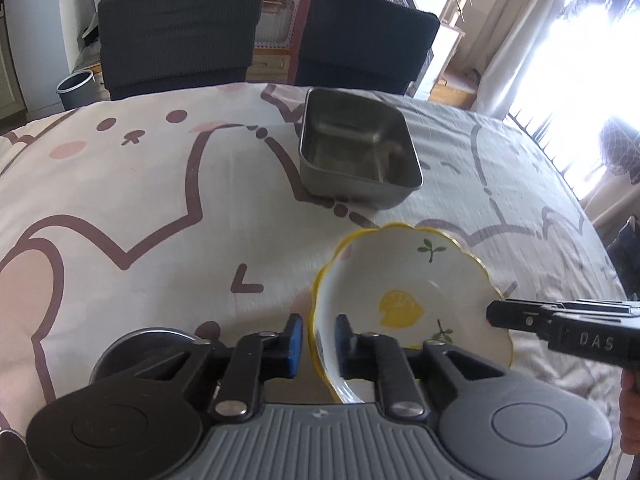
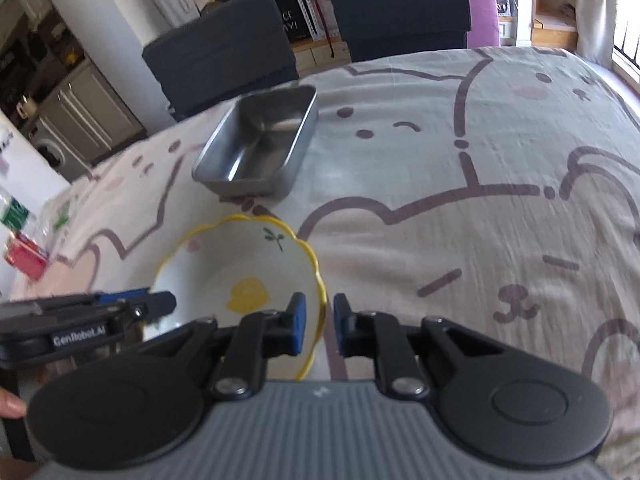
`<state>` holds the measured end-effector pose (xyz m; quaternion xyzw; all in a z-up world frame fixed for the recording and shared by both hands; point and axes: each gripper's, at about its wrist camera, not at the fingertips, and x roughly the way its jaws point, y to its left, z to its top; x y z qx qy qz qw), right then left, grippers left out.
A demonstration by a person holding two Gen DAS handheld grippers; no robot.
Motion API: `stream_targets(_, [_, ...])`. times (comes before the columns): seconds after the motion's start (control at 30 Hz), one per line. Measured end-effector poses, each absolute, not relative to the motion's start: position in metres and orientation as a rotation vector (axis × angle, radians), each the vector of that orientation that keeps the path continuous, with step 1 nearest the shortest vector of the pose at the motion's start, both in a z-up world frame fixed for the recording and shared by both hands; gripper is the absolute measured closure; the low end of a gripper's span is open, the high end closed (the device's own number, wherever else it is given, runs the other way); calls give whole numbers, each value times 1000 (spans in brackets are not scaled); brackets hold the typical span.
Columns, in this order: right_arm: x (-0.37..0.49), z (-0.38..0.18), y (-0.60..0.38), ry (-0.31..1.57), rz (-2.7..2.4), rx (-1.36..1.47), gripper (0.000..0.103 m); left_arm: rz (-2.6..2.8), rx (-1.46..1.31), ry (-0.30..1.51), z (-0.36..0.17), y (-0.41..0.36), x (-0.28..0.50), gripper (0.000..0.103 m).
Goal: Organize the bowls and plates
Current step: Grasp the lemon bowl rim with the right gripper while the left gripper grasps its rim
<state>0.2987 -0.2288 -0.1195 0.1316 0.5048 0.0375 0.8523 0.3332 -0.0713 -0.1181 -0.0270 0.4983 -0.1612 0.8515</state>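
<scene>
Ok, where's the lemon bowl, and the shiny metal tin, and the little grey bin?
Lemon bowl [image 1: 404, 308]: left wrist view, on the yellow lemon painted inside it.
Metal tin [image 2: 256, 148]: right wrist view, on its shiny inside floor.
Grey bin [image 1: 74, 90]: left wrist view, on its side wall, on the floor beyond the table.

Yellow-rimmed lemon bowl [image 1: 404, 300] upright, perhaps lifted; steel tray [image 1: 356, 152] beyond.

A home dining area: cartoon tablecloth [image 1: 160, 200], two dark chairs [image 1: 180, 36], kitchen cabinets [image 2: 80, 112] and washing machine [image 2: 50, 150] beyond.
</scene>
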Motion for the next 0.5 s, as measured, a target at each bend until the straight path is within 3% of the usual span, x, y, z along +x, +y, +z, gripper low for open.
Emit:
stream_targets(0.2, [300, -128, -218, 1103, 85, 203, 92, -348, -25, 1077, -126, -75, 337, 93])
stream_targets(0.5, [304, -136, -217, 1127, 79, 213, 92, -362, -22, 1083, -130, -77, 338, 92])
